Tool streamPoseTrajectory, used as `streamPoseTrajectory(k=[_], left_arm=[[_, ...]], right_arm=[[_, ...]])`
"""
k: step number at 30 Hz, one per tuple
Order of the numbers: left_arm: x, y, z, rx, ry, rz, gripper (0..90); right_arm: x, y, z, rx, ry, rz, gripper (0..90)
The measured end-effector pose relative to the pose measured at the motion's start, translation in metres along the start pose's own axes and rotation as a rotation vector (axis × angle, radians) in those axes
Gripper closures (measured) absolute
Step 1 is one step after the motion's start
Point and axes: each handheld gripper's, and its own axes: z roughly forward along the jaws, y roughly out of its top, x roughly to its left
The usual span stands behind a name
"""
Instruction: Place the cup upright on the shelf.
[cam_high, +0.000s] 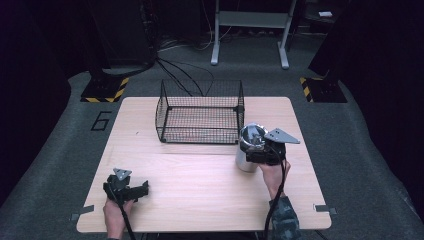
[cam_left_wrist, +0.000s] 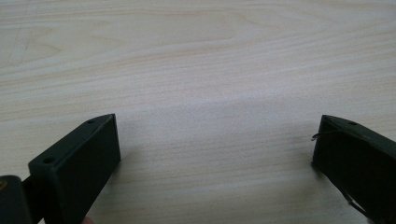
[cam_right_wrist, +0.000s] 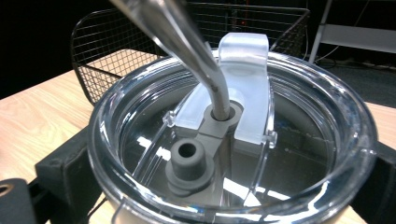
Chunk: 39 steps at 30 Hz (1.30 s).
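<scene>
Steel tumbler (cam_high: 248, 150) with a clear lid (cam_right_wrist: 233, 154) stands on the right side of the wooden table (cam_high: 200, 190), just near and right of the wire basket (cam_high: 200, 112) that sits at the table's far middle. The right gripper (cam_high: 260, 150) grips it, jaws closed against the cup's sides just below the lid rim, as the right gripper view shows, with a bent metal straw (cam_right_wrist: 196, 56) rising from the lid's centre hole. The left gripper (cam_high: 131, 190) rests low at the near left of the table, well apart from the tumbler, its jaws spread wide over bare wood and holding nothing.
</scene>
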Motion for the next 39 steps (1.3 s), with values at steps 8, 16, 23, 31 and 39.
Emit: streamPoseTrajectory(k=[8,16,23,31,39], left_arm=[[0.000,0.000,0.000,-0.007,0.003,-0.002,0.6],[-0.001,0.000,0.000,-0.007,0.004,-0.003,0.6],[0.000,0.000,0.000,-0.006,0.000,-0.001,0.6],[-0.001,0.000,0.000,-0.006,0.004,-0.002,0.6],[0.000,0.000,0.000,-0.008,0.003,-0.002,0.5]], right_arm=[[0.010,0.004,0.002,0.011,0.032,-0.009,2.5],[0.022,0.009,0.007,0.012,0.063,-0.017,2.5],[0.028,0.014,0.010,0.018,0.079,-0.024,2.5],[0.036,0.021,0.015,0.013,0.103,-0.043,2.6],[0.042,0.027,0.020,0.018,0.123,-0.051,2.5]])
